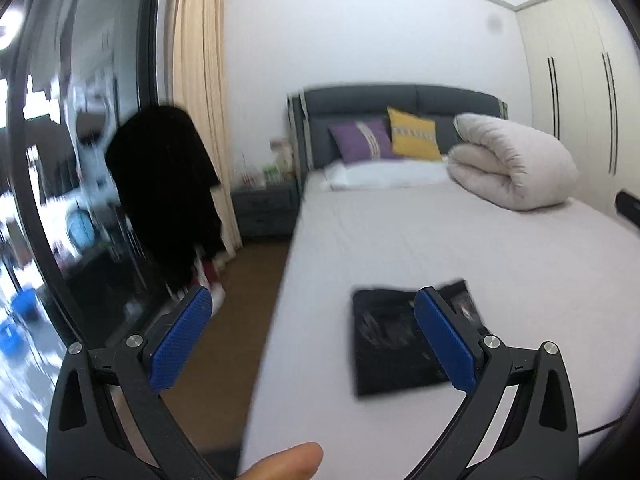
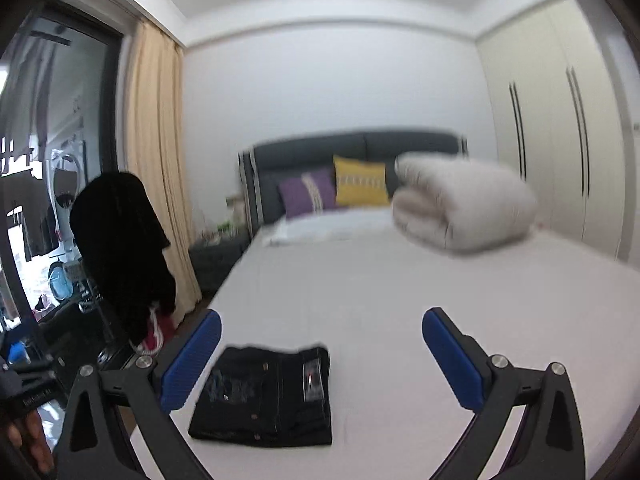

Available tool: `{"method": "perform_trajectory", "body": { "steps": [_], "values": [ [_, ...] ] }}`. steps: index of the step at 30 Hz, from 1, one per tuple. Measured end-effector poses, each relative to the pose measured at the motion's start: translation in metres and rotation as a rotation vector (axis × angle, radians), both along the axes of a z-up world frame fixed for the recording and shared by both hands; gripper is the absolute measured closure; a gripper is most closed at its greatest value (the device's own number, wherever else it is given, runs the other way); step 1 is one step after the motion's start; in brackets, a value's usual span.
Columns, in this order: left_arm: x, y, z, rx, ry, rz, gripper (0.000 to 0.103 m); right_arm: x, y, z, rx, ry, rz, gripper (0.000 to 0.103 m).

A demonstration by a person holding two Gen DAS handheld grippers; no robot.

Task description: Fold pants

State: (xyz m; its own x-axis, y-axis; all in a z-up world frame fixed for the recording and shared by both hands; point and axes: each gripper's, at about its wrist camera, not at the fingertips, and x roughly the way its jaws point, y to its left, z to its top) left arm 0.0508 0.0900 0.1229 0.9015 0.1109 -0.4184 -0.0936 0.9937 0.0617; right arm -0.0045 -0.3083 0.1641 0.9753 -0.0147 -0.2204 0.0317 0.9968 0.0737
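Observation:
Black pants lie folded into a compact rectangle on the white bed sheet, near the bed's left front edge. They also show in the left wrist view, partly behind my right finger. My left gripper is open and empty, held above the bed's left edge, left of the pants. My right gripper is open and empty, held above the bed just behind and right of the pants. Neither touches the pants.
A rolled white duvet and purple and yellow pillows lie at the head of the bed. Dark clothes hang on a rack left of the bed, by the glass door. A nightstand and wardrobe flank the bed.

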Motion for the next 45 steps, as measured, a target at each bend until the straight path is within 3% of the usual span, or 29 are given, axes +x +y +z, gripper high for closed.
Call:
{"method": "perform_trajectory", "body": {
  "steps": [4,10,14,28,45],
  "values": [
    [-0.009,-0.004,-0.017,-0.076,0.146,-0.030,0.000,-0.019,0.017,0.005,-0.048,0.068,-0.039,0.000],
    [-0.014,-0.020,-0.049,-0.090,0.246,-0.026,0.000,-0.021,0.031,-0.025,-0.030,0.238,-0.036,0.000],
    [-0.007,-0.020,-0.069,-0.092,0.280,-0.025,0.000,-0.015,0.036,-0.039,-0.007,0.302,-0.023,0.000],
    [0.033,-0.008,-0.102,-0.112,0.349,-0.010,0.000,-0.001,0.051,-0.066,-0.019,0.392,-0.015,0.000],
    [0.051,-0.008,-0.124,-0.114,0.392,0.004,0.000,0.006,0.056,-0.079,-0.027,0.441,0.002,0.000]
  ]
}}
